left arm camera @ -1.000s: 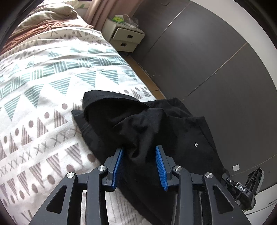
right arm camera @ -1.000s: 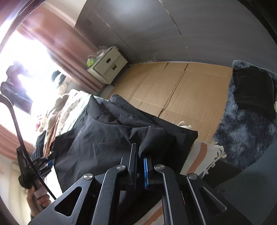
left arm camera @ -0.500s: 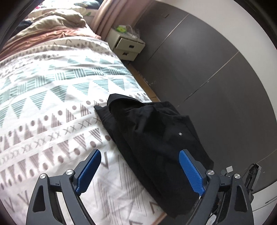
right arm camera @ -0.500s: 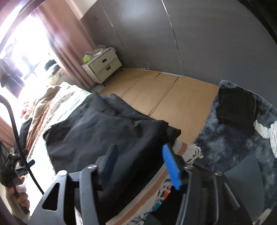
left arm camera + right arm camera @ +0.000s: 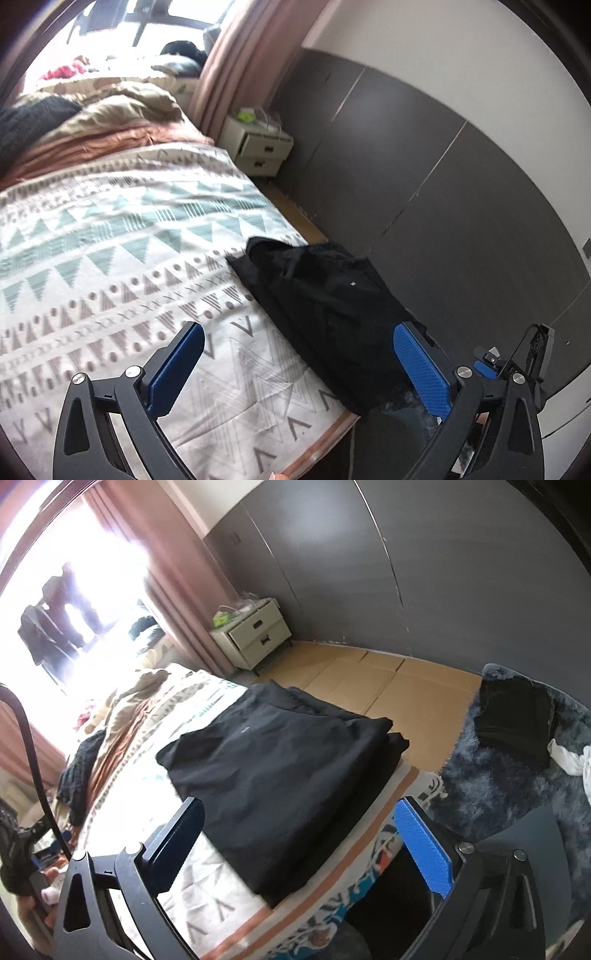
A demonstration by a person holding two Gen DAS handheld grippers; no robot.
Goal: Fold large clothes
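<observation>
A black garment [image 5: 325, 299] lies folded in a flat stack at the bed's near corner, over the patterned cover [image 5: 110, 266]. In the right wrist view the same garment [image 5: 280, 771] shows as a neat rectangle with a small white mark on top. My left gripper [image 5: 299, 350] hangs above and behind it, its jaws still opening, nothing between the blue pads. My right gripper [image 5: 299, 830] is likewise raised off the cloth, jaws still spreading wide and holding nothing.
A white nightstand [image 5: 255, 635] stands by the pink curtain [image 5: 177, 590]. Dark wardrobe doors [image 5: 424, 192] run along the wall. A shaggy blue rug [image 5: 498, 775] carries another black folded pile [image 5: 513, 723]. Crumpled bedding [image 5: 92, 122] sits at the bed's head.
Both grippers let go of the black cloth, opened wide and pulled up and back. The garment now lies flat and folded on the bed corner.
</observation>
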